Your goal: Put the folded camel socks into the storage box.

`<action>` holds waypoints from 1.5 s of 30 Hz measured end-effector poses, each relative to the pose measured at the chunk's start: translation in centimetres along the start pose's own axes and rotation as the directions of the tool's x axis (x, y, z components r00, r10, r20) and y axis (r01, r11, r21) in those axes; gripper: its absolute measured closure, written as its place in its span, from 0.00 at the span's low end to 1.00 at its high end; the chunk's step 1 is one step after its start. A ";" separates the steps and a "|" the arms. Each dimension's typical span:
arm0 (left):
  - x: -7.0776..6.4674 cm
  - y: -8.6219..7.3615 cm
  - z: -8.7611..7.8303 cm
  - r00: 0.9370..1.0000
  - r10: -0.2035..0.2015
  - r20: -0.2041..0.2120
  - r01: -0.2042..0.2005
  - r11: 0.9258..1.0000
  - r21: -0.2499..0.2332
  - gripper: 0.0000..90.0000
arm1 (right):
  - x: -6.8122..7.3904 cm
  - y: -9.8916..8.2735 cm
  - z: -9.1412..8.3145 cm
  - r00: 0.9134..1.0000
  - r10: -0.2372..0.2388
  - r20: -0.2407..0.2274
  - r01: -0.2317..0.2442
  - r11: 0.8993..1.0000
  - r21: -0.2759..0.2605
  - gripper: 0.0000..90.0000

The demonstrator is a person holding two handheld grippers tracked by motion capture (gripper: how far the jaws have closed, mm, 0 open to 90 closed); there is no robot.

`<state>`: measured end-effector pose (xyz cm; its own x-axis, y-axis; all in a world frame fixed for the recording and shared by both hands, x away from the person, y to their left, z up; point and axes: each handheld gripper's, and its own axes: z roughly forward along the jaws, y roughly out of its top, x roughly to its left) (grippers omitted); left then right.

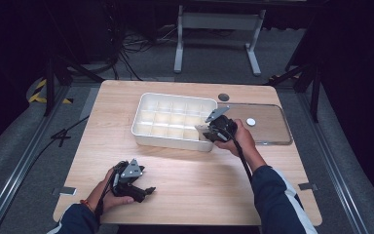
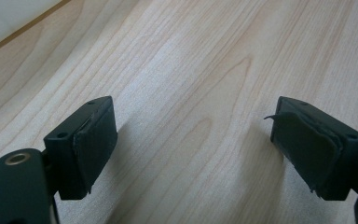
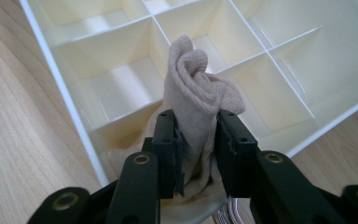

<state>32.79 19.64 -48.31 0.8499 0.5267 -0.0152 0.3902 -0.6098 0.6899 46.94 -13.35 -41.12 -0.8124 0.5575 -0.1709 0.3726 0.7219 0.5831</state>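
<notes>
A white divided box (image 1: pixel 141 127) with several square cells stands on the wooden table. My right gripper (image 1: pixel 209 131) hovers over its near right corner, shut on a rolled beige sock (image 3: pixel 196 98). The sock's lower part hangs into the corner cell of the box (image 3: pixel 70 84), its upper roll sticking up above the jaws. My left gripper (image 1: pixel 148 191) rests low over the table's front left, held in a hand, open with bare wood between its pads (image 2: pixel 95 144).
A clear lid (image 1: pixel 272 129) with a white round knob (image 1: pixel 251 122) lies flat to the right of the box. A dark round grommet (image 1: pixel 223 97) sits in the table behind it. Desk legs and cables stand on the floor beyond.
</notes>
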 end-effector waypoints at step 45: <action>0.0 0.0 0.0 1.000 -0.005 0.000 0.005 1.000 -0.004 0.16 | -0.2 1.1 0.4 0.996 0.086 -0.020 -0.085 0.994 0.067 0.91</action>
<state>32.76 19.63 -48.34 0.8481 0.5295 -0.0182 0.3926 -0.6050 0.6927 47.73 -12.51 -40.77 -0.7859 0.6095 -0.1041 0.4696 0.6980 0.5407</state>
